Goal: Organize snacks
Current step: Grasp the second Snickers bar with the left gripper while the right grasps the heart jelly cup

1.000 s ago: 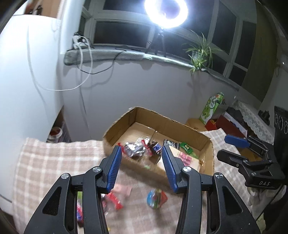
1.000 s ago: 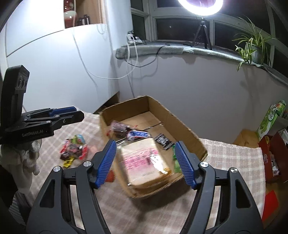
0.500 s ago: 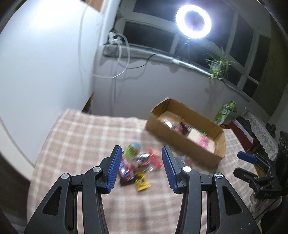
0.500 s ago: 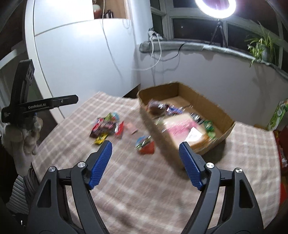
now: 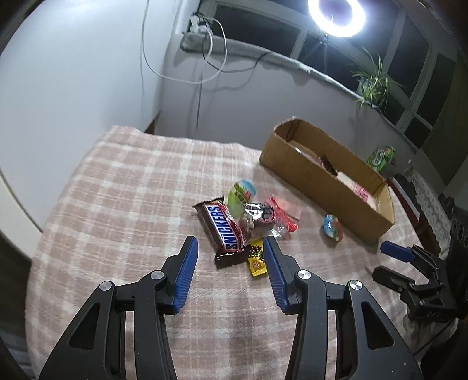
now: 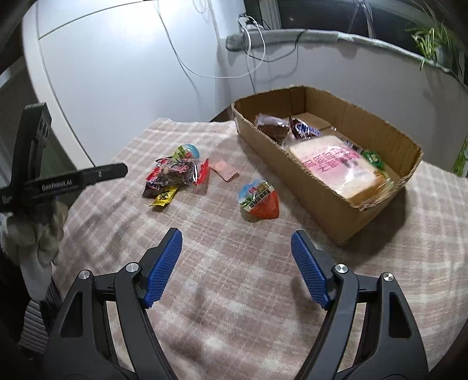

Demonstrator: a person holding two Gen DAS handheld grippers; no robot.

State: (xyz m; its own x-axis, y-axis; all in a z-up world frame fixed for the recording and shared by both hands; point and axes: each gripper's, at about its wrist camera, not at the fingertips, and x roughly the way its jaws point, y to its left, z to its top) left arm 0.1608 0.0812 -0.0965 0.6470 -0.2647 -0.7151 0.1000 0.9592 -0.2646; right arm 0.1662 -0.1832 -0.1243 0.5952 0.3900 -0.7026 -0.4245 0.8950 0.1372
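Note:
A Snickers bar (image 5: 223, 231) lies on the checked cloth just beyond my open, empty left gripper (image 5: 229, 248), in a pile with a clear red-edged packet (image 5: 263, 217), a green cup snack (image 5: 241, 194) and a small yellow sachet (image 5: 256, 261). The same pile (image 6: 175, 172) sits left of centre in the right wrist view. A red-and-blue jelly cup (image 6: 259, 200) lies alone ahead of my open, empty right gripper (image 6: 235, 242). The cardboard box (image 6: 336, 207) holds a pink bread loaf (image 6: 339, 163), a Snickers bar (image 6: 305, 130) and a brown packet (image 6: 270, 124).
A pink wrapper (image 6: 224, 170) lies between the pile and the box. The left gripper (image 6: 73, 181) and a gloved hand (image 6: 38, 231) show at the left. The table edge (image 5: 61, 187) curves on the left. A ring light (image 5: 336, 13), plant (image 5: 373, 79) and cables line the sill.
Both grippers have pulled back from the box toward the near table. The left one swung left and now hovers just short of the snack pile. Both stayed open and empty.

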